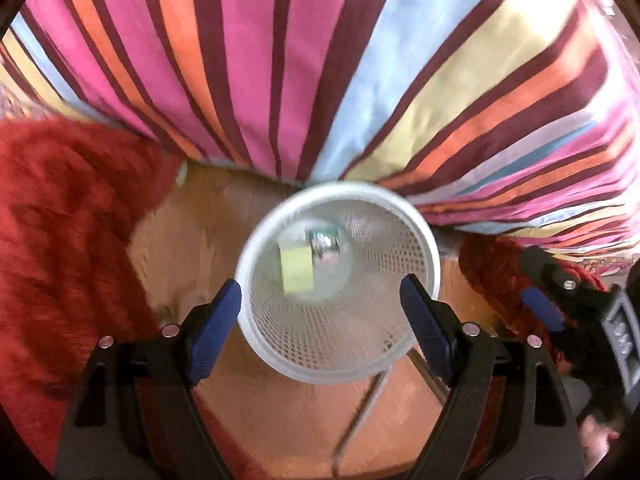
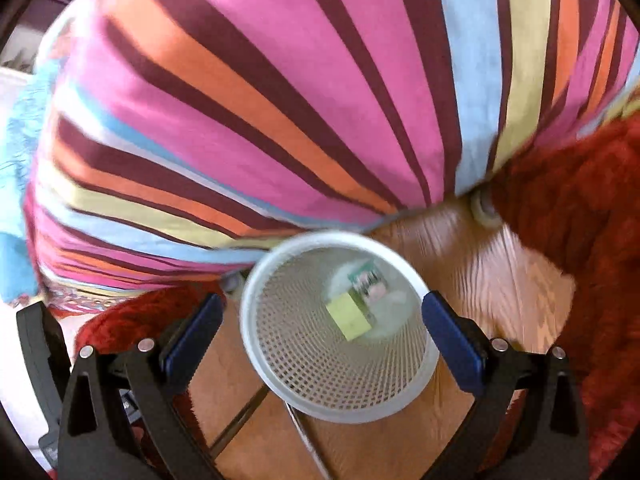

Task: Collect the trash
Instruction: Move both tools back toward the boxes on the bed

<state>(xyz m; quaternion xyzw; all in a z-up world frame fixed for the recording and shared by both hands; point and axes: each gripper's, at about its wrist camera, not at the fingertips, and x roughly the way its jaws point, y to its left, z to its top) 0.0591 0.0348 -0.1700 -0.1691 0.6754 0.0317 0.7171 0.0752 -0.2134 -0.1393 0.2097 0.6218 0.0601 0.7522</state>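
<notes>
A white mesh wastebasket [image 1: 420, 248] stands on the wooden floor below both grippers; it also shows in the right wrist view [image 2: 400, 400]. Inside lie a yellow sticky note [image 1: 297, 270] and a green-and-white printed wrapper [image 1: 325, 245]; the right wrist view shows the note [image 2: 349, 317] and the wrapper [image 2: 369, 283] too. My left gripper [image 1: 320, 312] is open and empty above the basket's mouth. My right gripper [image 2: 322, 332] is open and empty above the basket; it shows in the left wrist view at the right edge [image 1: 544, 308].
A striped duvet [image 1: 320, 60] in pink, orange, maroon and blue hangs over the bed edge behind the basket. A red shaggy rug [image 1: 68, 240] lies on the wooden floor [image 1: 192, 220] on both sides. A roll of tape [image 2: 485, 210] lies by the rug. Thin metal legs [image 1: 360, 412] cross under the basket.
</notes>
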